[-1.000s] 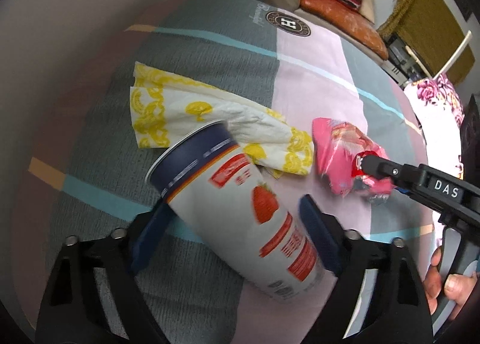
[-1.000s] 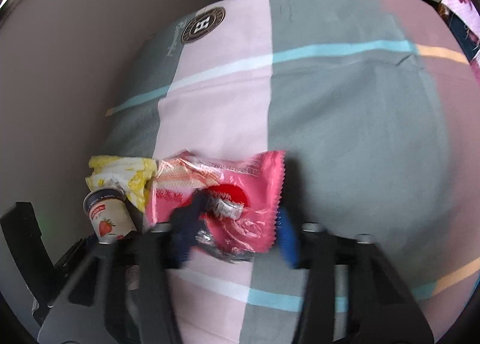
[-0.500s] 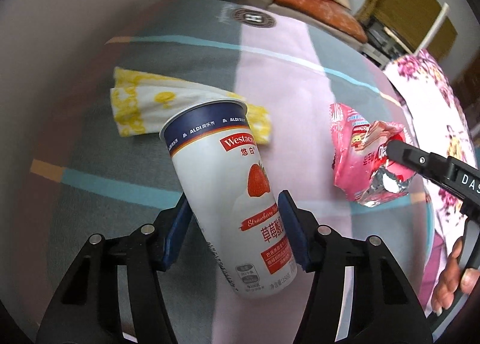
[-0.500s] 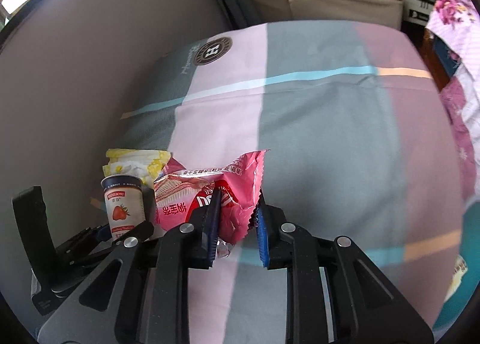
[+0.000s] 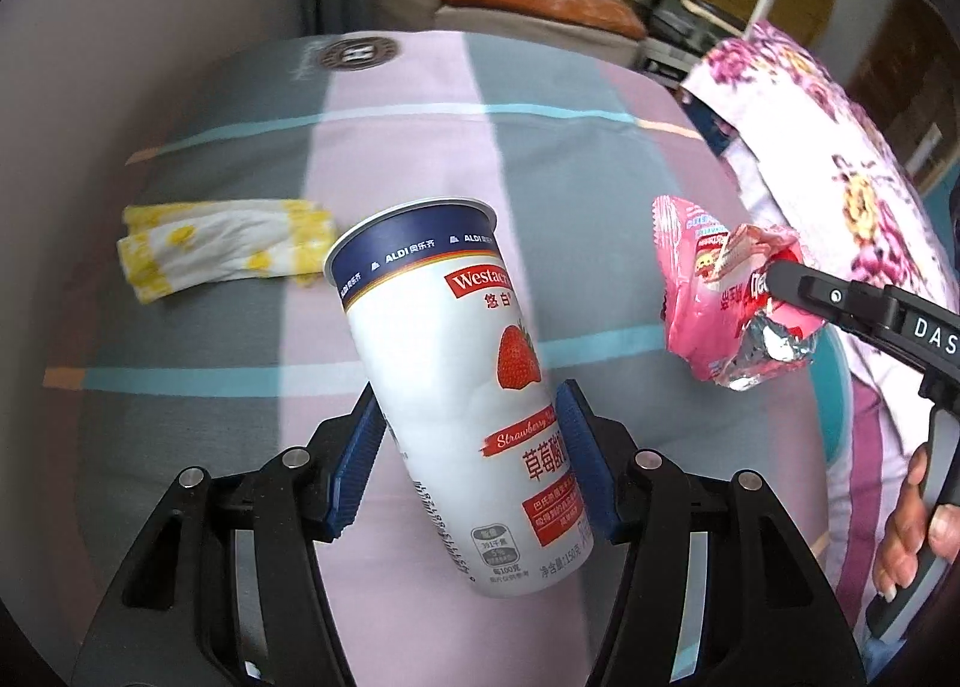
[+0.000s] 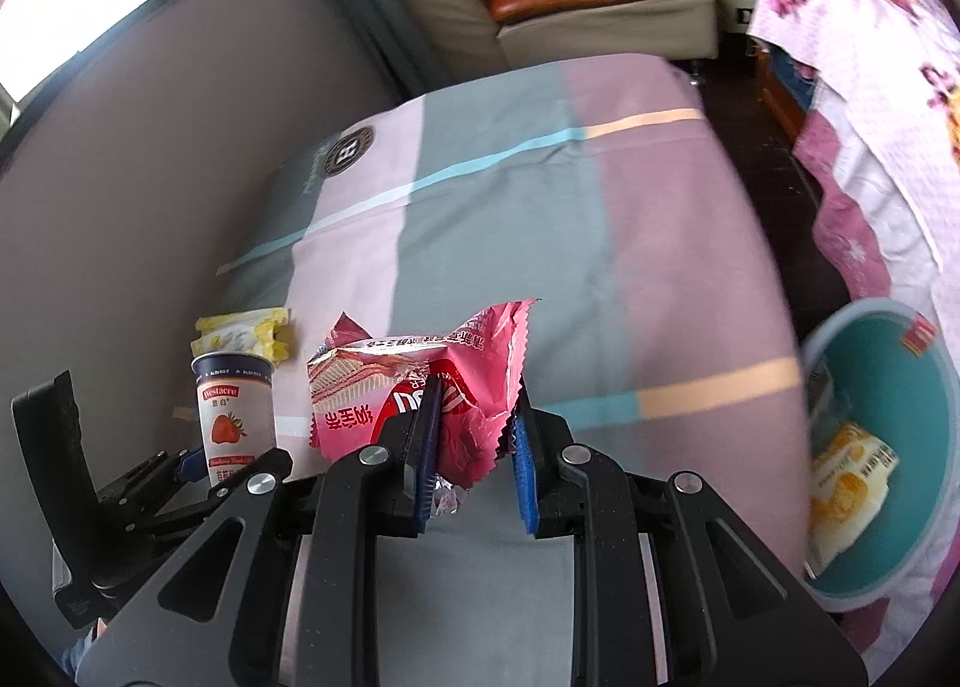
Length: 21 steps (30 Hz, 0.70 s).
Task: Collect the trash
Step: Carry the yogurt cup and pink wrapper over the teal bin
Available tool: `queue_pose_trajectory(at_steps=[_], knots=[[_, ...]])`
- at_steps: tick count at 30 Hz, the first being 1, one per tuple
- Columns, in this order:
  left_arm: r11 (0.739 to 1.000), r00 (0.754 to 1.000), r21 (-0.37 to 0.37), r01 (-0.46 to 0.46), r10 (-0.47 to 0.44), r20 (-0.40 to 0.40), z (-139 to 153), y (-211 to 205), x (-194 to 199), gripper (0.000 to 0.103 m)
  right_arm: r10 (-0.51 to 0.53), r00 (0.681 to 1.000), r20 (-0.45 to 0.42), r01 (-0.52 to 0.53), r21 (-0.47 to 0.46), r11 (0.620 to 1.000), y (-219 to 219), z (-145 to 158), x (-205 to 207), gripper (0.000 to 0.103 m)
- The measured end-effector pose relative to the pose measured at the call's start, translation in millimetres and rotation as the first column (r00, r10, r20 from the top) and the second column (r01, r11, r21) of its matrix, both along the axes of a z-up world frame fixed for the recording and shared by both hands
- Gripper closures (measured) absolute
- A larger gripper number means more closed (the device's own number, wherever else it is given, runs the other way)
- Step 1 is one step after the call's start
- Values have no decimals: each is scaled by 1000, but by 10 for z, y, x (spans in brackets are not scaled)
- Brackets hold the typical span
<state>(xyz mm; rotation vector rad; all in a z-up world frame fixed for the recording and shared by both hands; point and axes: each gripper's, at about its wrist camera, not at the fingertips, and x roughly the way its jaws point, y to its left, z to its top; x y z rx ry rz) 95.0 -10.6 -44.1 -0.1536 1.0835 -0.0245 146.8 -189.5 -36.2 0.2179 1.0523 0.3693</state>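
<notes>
My left tool (image 5: pixel 471 456) grips yogurt cup (image 5: pixel 462 387); right tool (image 6: pixel 474 450) pinches pink wrapper (image 6: pixel 420 393). Bin (image 6: pixel 936 387) right of it. Yellow napkin (image 5: pixel 222 246) left on bed (image 5: pixel 570 177).

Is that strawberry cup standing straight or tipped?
Tipped. The strawberry cup leans left between the left gripper's pads, clear of the bedspread.

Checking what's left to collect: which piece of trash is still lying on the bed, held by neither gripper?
The yellow-patterned napkin. The yogurt cup is in the left gripper, the pink wrapper in the right gripper.
</notes>
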Motion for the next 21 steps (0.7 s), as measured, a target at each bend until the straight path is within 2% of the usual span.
queue_pose_trajectory(at_steps=[5,13,17,21], knots=[[998,998,26,58,-58,9,51,-290,6,44,-48,998,37,49,-8,999,-316,61,-141,83],[988,989,64,143,-145,20,126,-713,9,44,-123,991,50,122,22,992,-825,91,-260,83],[987,988,51,155,-156,2,80,-800,28,44,-149,988,47,147,41,988,-1004,79,-314,83],[989,988,6,146,-145,-57,-69,-769,98,44,-160,986,39,158,56,986,-1117,48,-370,83]])
